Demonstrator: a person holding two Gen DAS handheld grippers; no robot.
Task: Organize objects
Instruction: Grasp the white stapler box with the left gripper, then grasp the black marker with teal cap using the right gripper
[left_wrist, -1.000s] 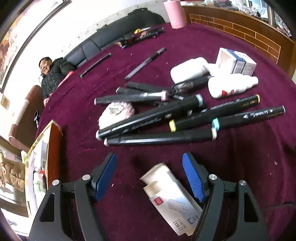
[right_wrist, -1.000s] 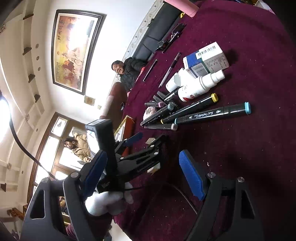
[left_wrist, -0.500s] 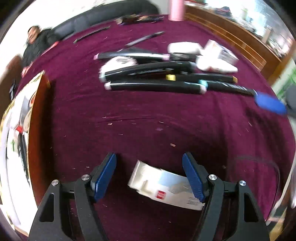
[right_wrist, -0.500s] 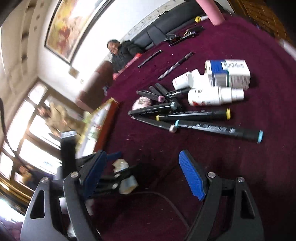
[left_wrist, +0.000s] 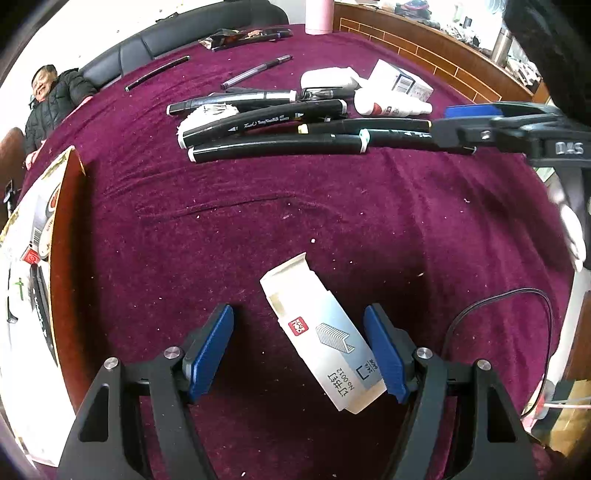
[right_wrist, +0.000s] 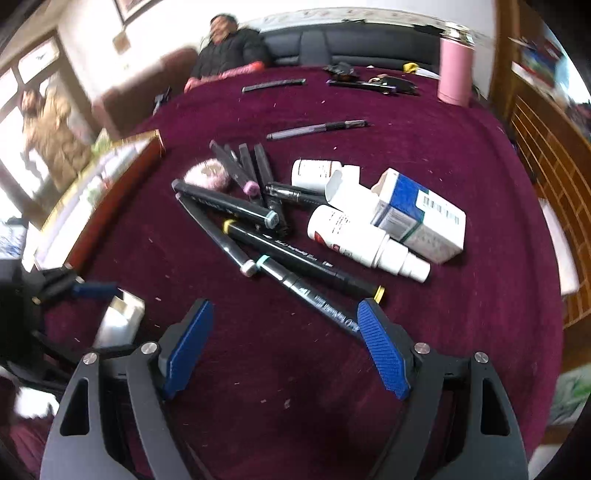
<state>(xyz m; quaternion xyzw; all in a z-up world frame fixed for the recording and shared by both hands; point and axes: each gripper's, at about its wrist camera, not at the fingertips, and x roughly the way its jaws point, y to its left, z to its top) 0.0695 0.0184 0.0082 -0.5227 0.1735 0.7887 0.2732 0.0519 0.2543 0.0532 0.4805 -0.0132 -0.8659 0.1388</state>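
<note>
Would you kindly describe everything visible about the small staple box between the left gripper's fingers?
The staple box is a small, flat, white cardboard carton with a grey-blue panel showing a drawing of staples, a red logo and printed characters. Its far end flap stands open. It lies flat and skewed on the maroon tablecloth, within the open left gripper; its near corner seems to meet the right finger.

We count one staple box (left_wrist: 325, 332) on the purple cloth, two white bottles (right_wrist: 364, 238), one blue-and-white carton (right_wrist: 421, 218) and one pink cup (right_wrist: 455, 75). We also see one slim pen (right_wrist: 317, 129). The piled black markers (right_wrist: 303, 258) overlap too much for an exact count.
</note>
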